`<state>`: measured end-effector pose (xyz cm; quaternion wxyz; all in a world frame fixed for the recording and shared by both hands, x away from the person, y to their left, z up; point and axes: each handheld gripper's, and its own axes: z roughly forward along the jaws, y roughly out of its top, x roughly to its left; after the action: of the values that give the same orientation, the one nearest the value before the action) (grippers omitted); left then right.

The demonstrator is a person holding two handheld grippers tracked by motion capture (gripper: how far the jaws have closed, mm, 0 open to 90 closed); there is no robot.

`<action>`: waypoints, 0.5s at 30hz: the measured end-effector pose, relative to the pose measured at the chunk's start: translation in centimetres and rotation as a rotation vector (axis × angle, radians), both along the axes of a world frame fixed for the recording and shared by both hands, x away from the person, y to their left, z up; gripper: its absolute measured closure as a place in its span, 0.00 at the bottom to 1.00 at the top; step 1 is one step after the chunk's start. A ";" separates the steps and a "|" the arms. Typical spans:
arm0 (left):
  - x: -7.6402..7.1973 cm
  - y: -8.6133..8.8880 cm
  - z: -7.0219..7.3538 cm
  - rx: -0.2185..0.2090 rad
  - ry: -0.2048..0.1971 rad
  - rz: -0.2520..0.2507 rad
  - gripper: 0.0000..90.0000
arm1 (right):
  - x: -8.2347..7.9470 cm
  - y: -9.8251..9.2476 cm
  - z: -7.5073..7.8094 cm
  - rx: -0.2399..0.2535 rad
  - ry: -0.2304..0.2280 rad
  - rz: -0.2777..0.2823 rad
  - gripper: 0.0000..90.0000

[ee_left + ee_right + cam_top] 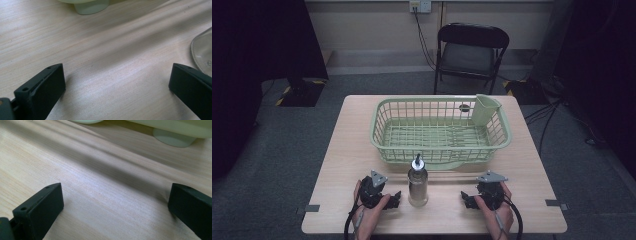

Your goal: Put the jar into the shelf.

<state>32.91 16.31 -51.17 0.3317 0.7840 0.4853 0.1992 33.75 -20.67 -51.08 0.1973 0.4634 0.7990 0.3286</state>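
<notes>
Left gripper is down on the pale wooden table, jaws spread wide with nothing between them, pointing right toward the clear glass bottle with a black-and-silver pour spout. In my left gripper view the bottle's rounded base sits just beyond the right-hand jaw, near but not touching. Right gripper mirrors it on the other side, jaws just as wide apart and empty, resting on bare wood.

The bottle stands upright at the near edge of the table, midway between my two grippers, just in front of the light green plastic lattice basket. I judge it to be fairly heavy for its size, rigid, smooth and slippery, and breakable if it tips. The tall, narrow shape makes it top-heavy, so I'd take it around the straight middle of the body, not the thin neck or the spout.

The basket looks empty apart from a green plastic cutlery cup clipped in its far right corner; its feet show at the top of both gripper views. Wood grain is smooth and matte, decent footing. Beyond the table: grey carpet, a black folding chair at the far side, wall socket with cable, dark curtains left and right.
</notes>
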 end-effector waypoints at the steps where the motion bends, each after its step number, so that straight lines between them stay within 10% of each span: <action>1: 0.0 0.0 0.0 0.000 0.000 0.000 0.01 | 0.0 0.0 0.0 0.000 0.000 0.000 0.00; 15: -0.2 0.0 0.7 -0.048 -0.035 -0.025 0.03 | 0.0 0.0 0.0 0.000 0.000 0.000 0.00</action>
<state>32.75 16.28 -50.52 0.3615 0.7782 0.4743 0.1968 33.75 -20.67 -51.07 0.1974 0.4634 0.7990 0.3286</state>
